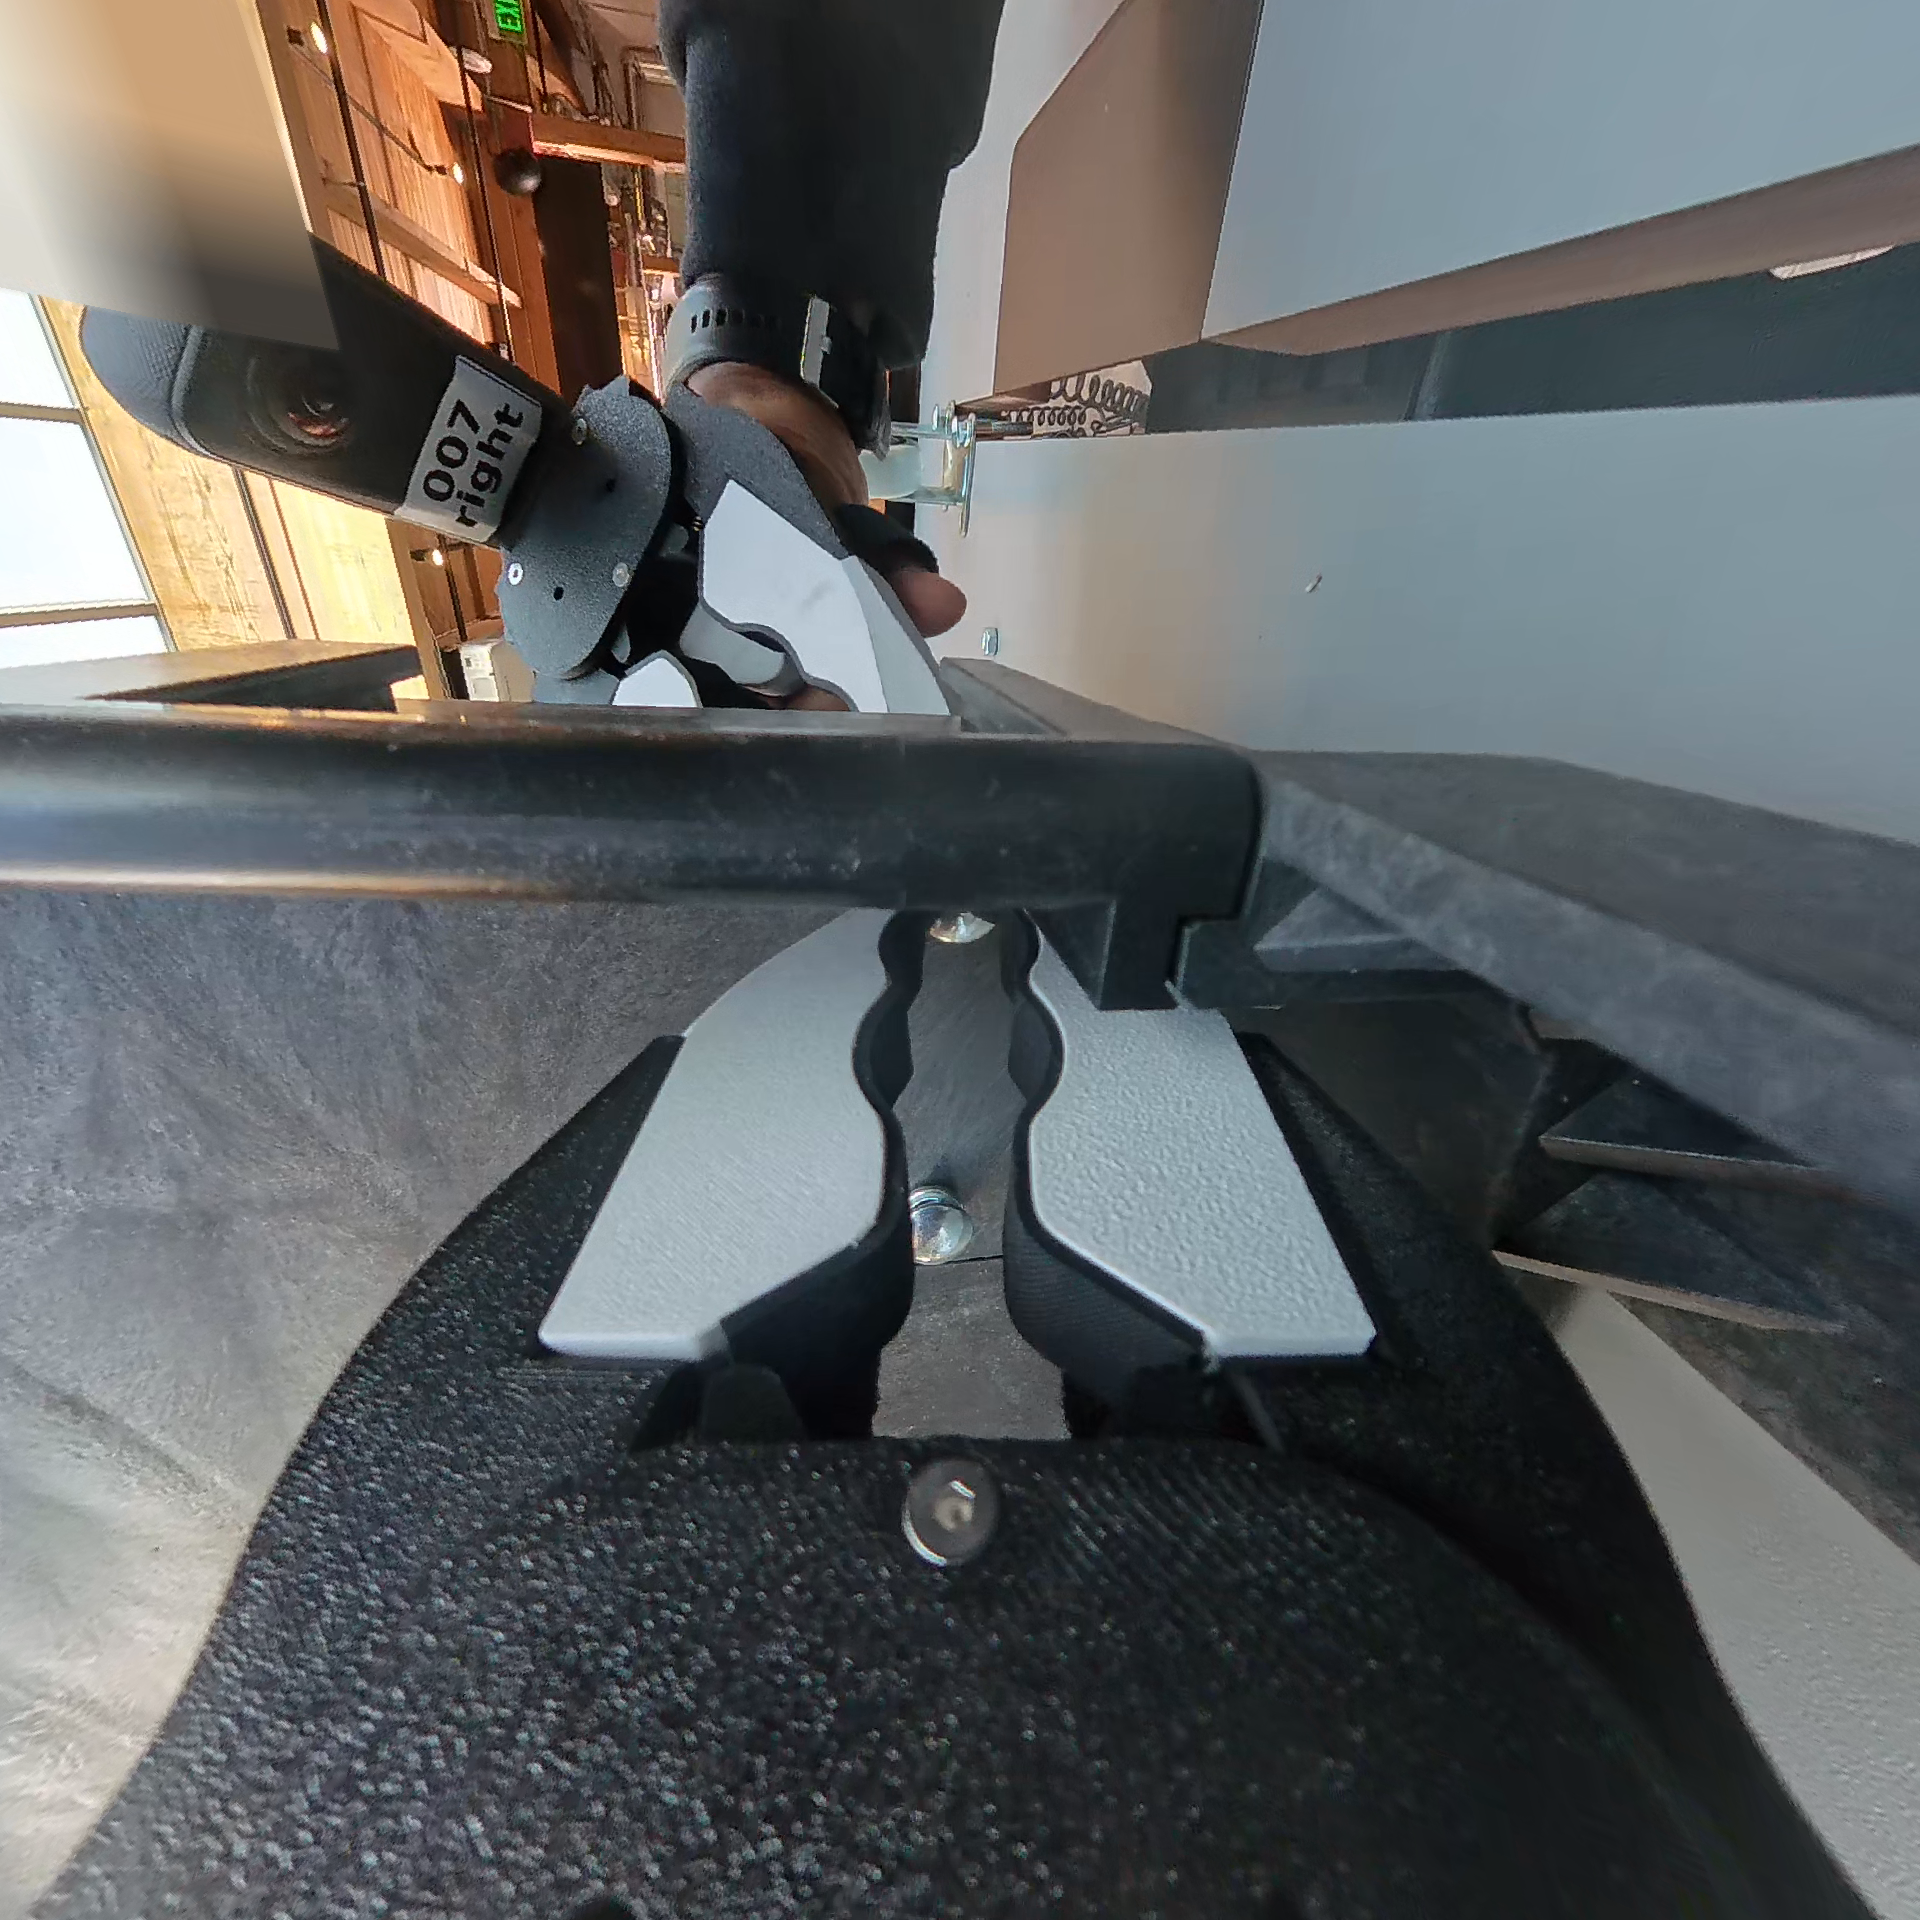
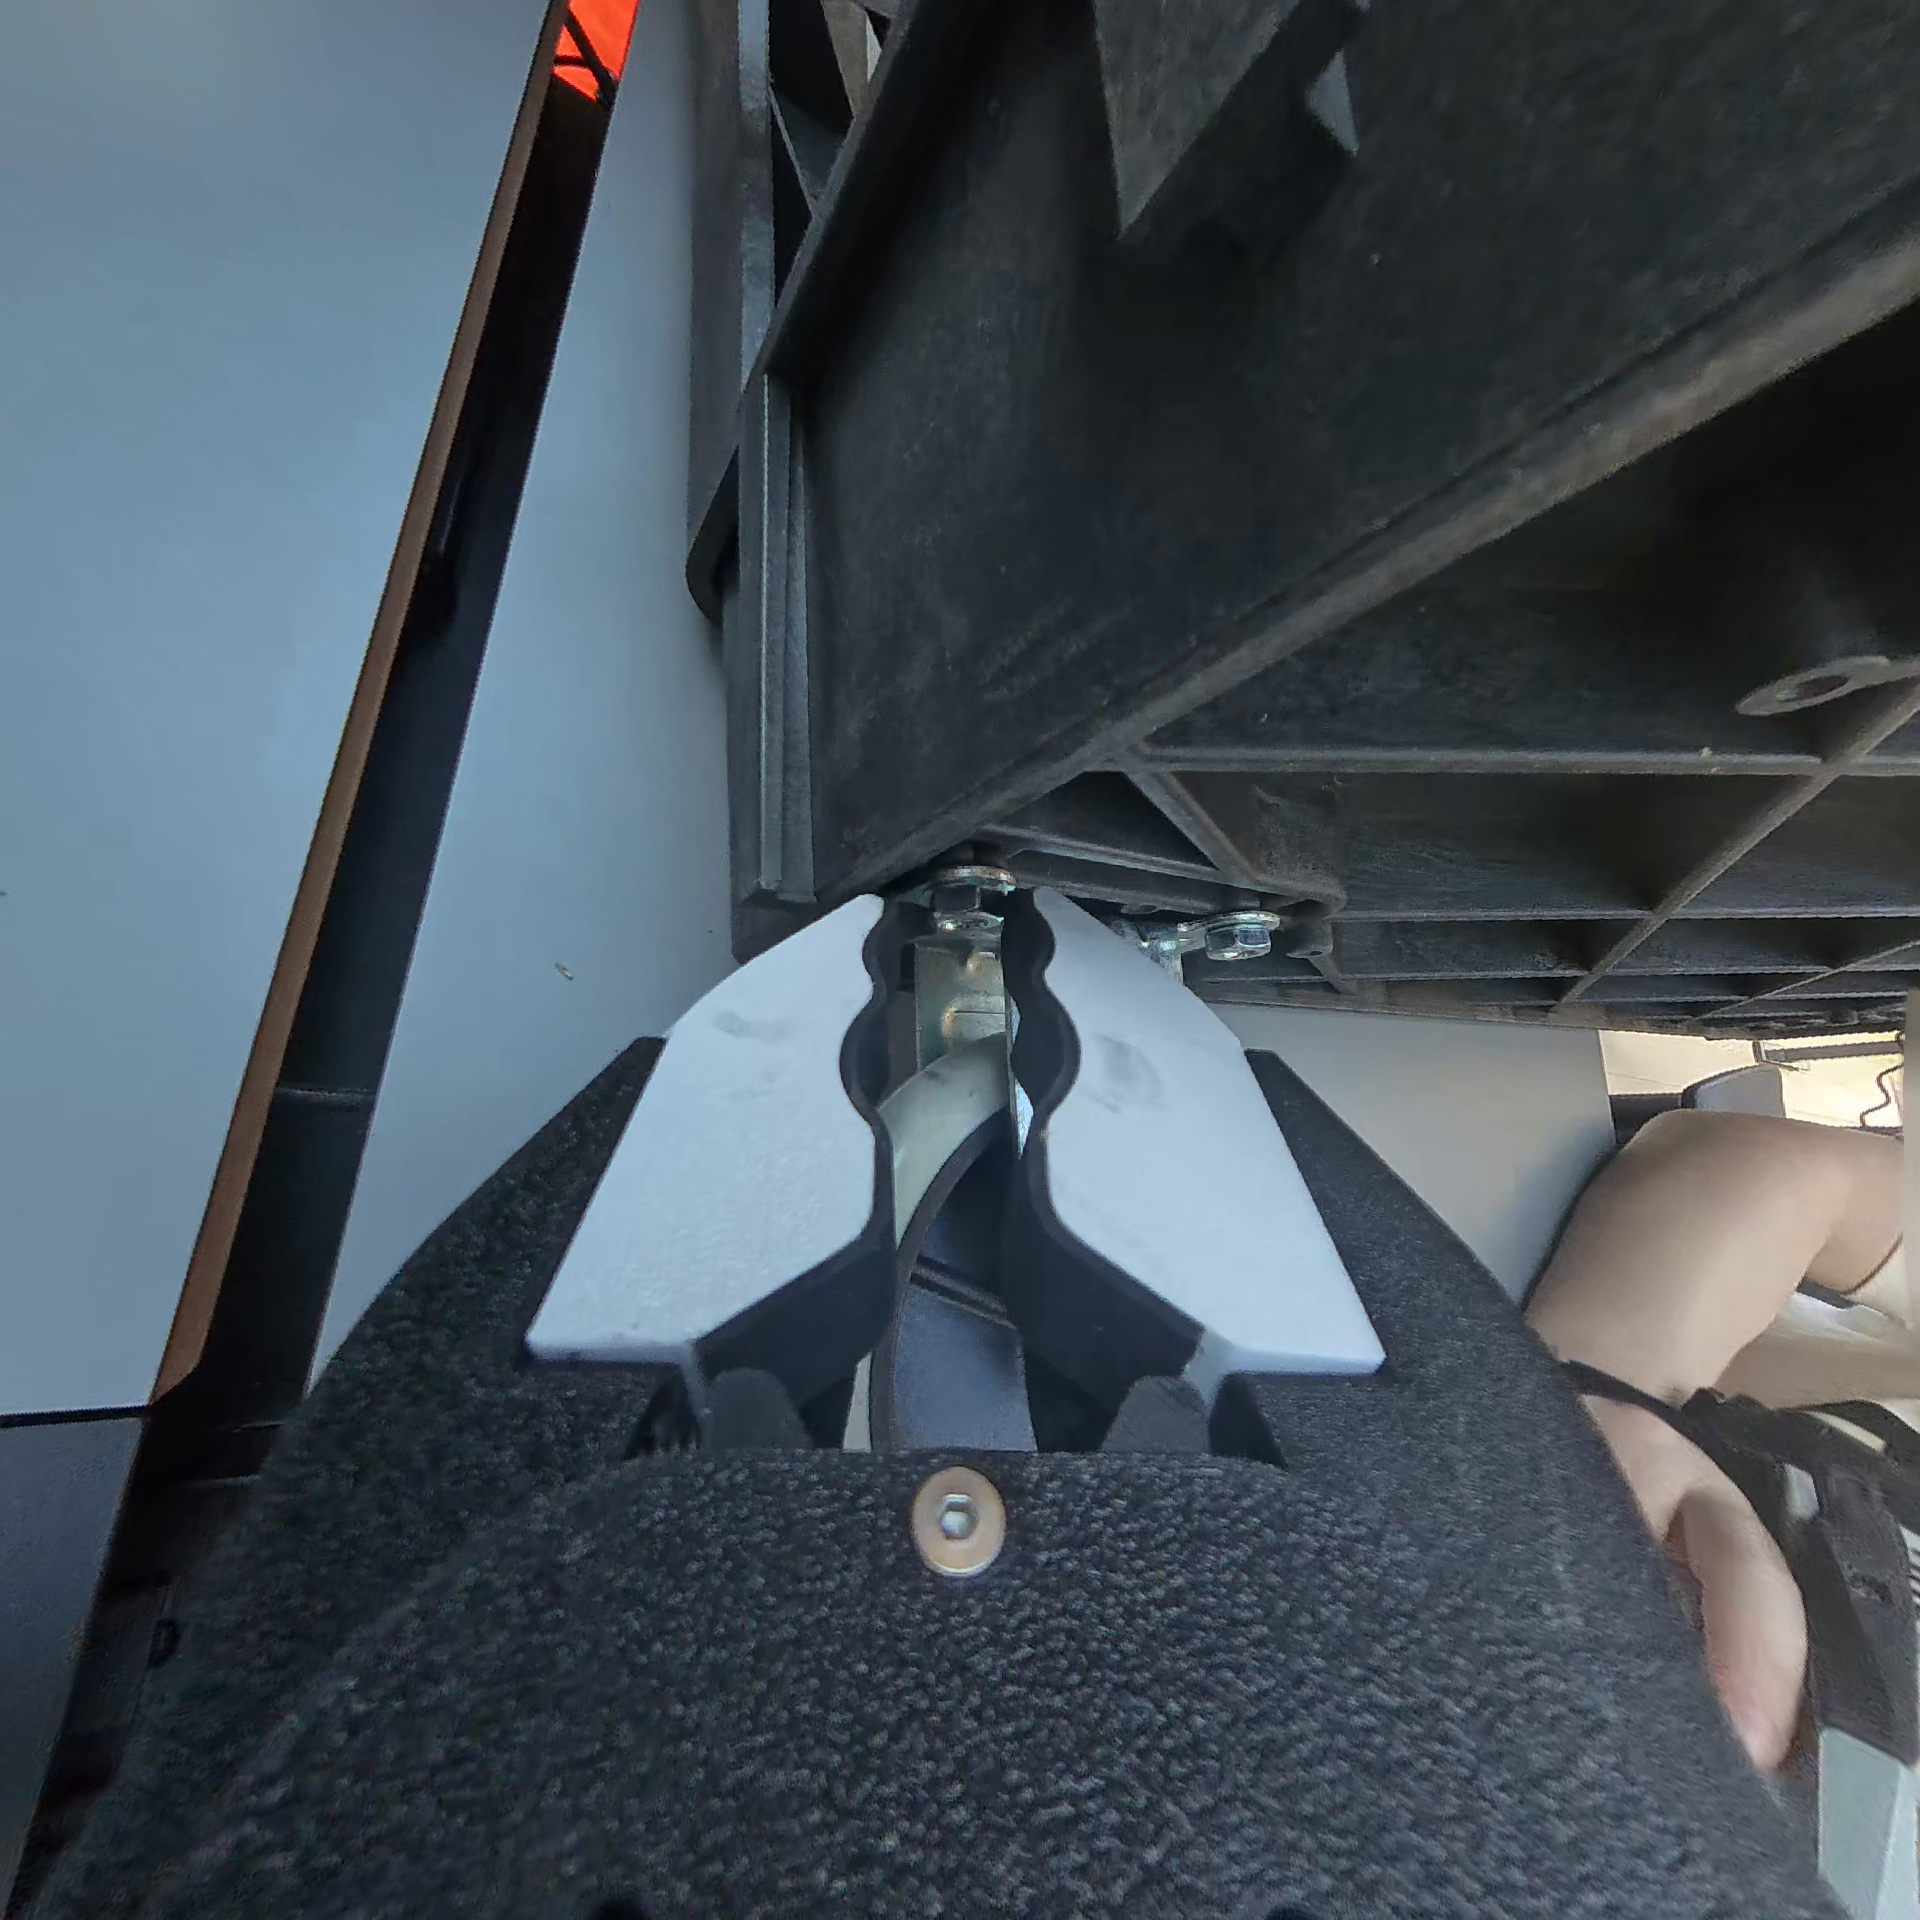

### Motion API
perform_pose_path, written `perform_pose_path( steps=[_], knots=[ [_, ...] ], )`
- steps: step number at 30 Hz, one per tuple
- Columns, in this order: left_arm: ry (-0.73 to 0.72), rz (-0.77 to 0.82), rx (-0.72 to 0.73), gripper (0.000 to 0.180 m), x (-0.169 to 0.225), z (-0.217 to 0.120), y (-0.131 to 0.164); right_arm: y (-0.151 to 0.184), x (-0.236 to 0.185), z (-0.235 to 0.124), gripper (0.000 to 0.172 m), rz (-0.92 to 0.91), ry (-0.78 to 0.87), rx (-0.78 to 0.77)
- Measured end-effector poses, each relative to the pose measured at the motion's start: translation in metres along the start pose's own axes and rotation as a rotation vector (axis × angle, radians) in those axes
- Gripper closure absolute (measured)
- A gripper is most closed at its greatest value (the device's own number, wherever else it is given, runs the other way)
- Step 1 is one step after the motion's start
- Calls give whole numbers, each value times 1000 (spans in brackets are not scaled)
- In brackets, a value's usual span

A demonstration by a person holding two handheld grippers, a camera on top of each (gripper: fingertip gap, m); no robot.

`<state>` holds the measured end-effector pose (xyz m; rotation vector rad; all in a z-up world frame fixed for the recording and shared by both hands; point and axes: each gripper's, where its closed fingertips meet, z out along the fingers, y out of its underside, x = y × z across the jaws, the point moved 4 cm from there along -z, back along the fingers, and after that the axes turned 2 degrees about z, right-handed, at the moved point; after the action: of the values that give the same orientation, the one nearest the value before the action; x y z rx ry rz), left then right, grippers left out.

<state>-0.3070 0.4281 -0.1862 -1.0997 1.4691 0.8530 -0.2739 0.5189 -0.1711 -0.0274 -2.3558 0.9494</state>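
A black plastic cart body [image 2: 1143,468] lies tipped, so its ribbed underside [image 2: 1558,831] shows. My right gripper [image 2: 956,914] stands around a silver caster bracket [image 2: 961,1008] that is bolted to that underside. A thin gap shows beside the bracket, so the gripper counts as open. In the left wrist view, my left gripper [image 1: 961,935] sits under the cart's black rim [image 1: 623,800]. It is shut on a grey metal piece [image 1: 951,1039] with bolt heads. The right gripper [image 1: 727,644] shows beyond the rim, held by a hand [image 1: 790,436].
Pale grey panels [image 2: 208,520] with brown edges stand to the left, close to the cart. Another bolt with a nut [image 2: 1236,935] sits to the right of the bracket. A person's hand [image 2: 1714,1299] is at the lower right. Another metal bracket [image 1: 935,457] sticks out by the far panel. The grippers are tip to tip, or close to it.
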Motion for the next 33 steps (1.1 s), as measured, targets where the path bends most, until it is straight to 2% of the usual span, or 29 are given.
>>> perform_pose_path(
  steps=[12, 18, 26, 30, 33],
  knots=[
    [-1, -3, 0, 166, 0, 0, 0, -1, 0, 0, 152, -35, -5, -26],
    [-1, -5, 2, 166, 0, 0, 0, -1, 2, 1, 155, 6, -21, -15],
    [1, -1, -1, 166, 0, 0, 0, 0, 6, 1, 157, 143, -114, -32],
    [1, -2, 0, 166, 1, 0, 0, 1, 8, 2, 158, 290, -195, -36],
    [2, -5, 0, 166, 1, 0, 0, 3, 9, 3, 157, 466, -283, -26]
  ],
)
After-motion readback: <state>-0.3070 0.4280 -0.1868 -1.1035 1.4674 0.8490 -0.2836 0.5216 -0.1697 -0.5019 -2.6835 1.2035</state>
